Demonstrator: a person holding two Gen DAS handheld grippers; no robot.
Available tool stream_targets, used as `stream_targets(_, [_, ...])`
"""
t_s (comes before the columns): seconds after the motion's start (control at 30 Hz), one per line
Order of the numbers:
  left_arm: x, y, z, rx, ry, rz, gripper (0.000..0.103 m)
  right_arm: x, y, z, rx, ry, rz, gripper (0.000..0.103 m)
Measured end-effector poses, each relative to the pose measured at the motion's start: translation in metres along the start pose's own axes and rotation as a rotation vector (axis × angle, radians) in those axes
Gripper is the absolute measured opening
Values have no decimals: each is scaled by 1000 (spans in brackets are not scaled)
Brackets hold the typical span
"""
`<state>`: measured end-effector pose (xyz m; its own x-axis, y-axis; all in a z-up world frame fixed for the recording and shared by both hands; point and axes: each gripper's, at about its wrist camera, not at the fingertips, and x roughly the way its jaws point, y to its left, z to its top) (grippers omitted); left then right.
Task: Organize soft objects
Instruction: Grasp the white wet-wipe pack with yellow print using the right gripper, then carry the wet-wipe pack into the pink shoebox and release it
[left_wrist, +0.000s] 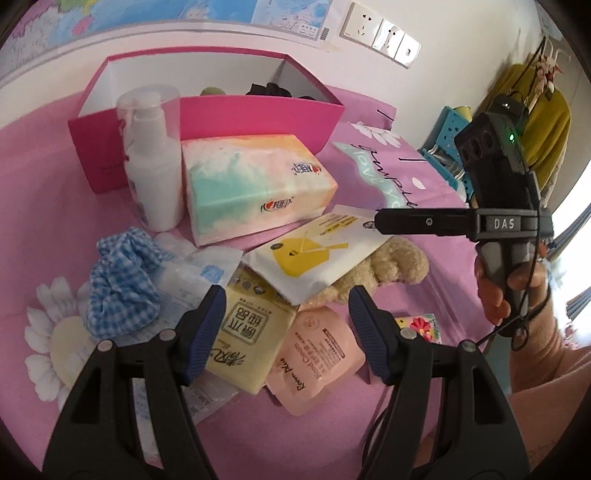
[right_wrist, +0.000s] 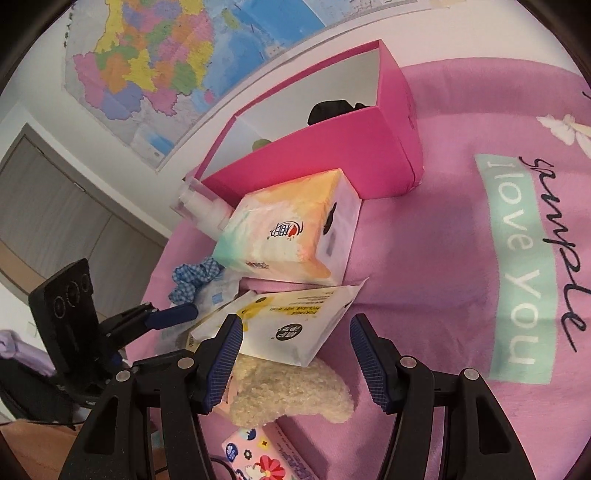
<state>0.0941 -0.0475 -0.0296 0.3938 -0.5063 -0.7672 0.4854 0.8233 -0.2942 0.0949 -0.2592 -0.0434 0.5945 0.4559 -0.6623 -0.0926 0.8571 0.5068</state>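
Upper left of my right view hangs a map (right_wrist: 155, 62), grey doors (right_wrist: 55, 206) below it. In my left view's upper right I see wall sockets (left_wrist: 380, 35) and a yellow garment (left_wrist: 543, 122).

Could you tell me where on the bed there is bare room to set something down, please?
The widest bare patch is the pink sheet between the tissue box and the "I love you" print, in front of the pink box. It is crowded around the wipes pack, plush toy and gingham scrunchie.
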Motion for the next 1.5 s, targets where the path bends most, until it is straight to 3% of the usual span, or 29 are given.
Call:
stream_targets(0.13, [0,2,1,-9,2,-49,70,3,-2,-2,9,14,15,60])
stream_targets(0.17, [2,2,1,-13,8,-68,70,4,-2,-2,9,19,21,58])
stream_targets(0.23, [6,0,2,-9,23,-89,70,5,-2,-3,13,28,36,43])
stream_targets(0.43, [23,-4,9,-32,73,-132,70,6,-5,-6,29,15,29,31])
stream_targets(0.73, [21,1,13,-102,75,-202,67,-7,-6,-13,26,-24,37,21])
stream_targets(0.93, [8,-9,12,-90,47,-224,65,-24,0,-20,24,-66,53,20])
stream_targets(1.17, [-21,-22,27,-31,-44,-210,65,-51,20,-13,-52,-128,53,20])
stream_targets(1.5, [-44,-25,83,62,-163,-96,65,-72,47,35,-171,-241,58,20])
